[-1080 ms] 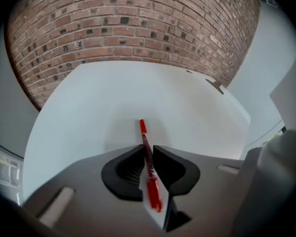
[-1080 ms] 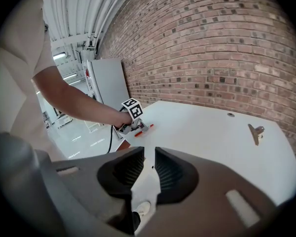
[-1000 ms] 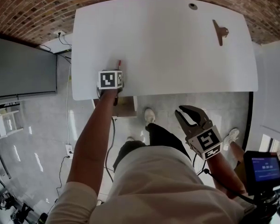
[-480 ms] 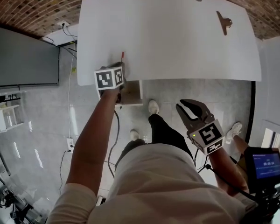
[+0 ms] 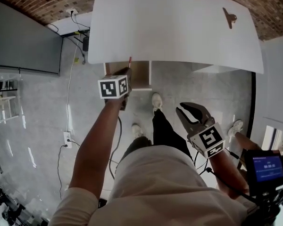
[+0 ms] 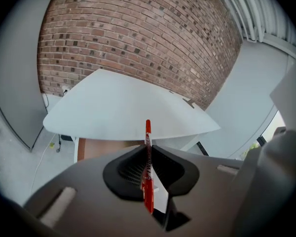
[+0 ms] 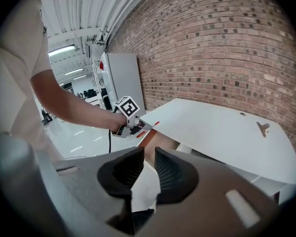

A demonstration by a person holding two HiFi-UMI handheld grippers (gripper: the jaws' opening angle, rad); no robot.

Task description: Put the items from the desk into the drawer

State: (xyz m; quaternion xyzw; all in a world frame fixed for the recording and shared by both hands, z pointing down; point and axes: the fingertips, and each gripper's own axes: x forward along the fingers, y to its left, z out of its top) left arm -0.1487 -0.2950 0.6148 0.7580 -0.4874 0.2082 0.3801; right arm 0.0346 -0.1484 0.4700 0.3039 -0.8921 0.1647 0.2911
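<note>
My left gripper (image 5: 126, 73) is shut on a red pen (image 5: 129, 60), held in the air just off the near edge of the white desk (image 5: 170, 27). In the left gripper view the pen (image 6: 148, 132) stands up between the closed jaws and points at the desk (image 6: 118, 107). Right below that edge the brown drawer (image 5: 137, 73) stands open. A bronze binder clip (image 5: 229, 17) lies at the desk's far right. Lower down, off the desk, my right gripper (image 5: 194, 116) is open with nothing in it. The right gripper view shows the left gripper (image 7: 138, 125) and the pen (image 7: 149, 129).
A dark grey panel (image 5: 23, 41) stands to the left of the desk. A wall socket with cables (image 5: 74, 14) sits by the brick wall. The person's shoes (image 5: 155, 100) rest on the grey floor under the drawer. A small device with a blue screen (image 5: 266, 166) hangs at lower right.
My left gripper has drawn back from the desk top to just past its near edge, carrying the pen. More of the open drawer shows now. The right gripper stayed put.
</note>
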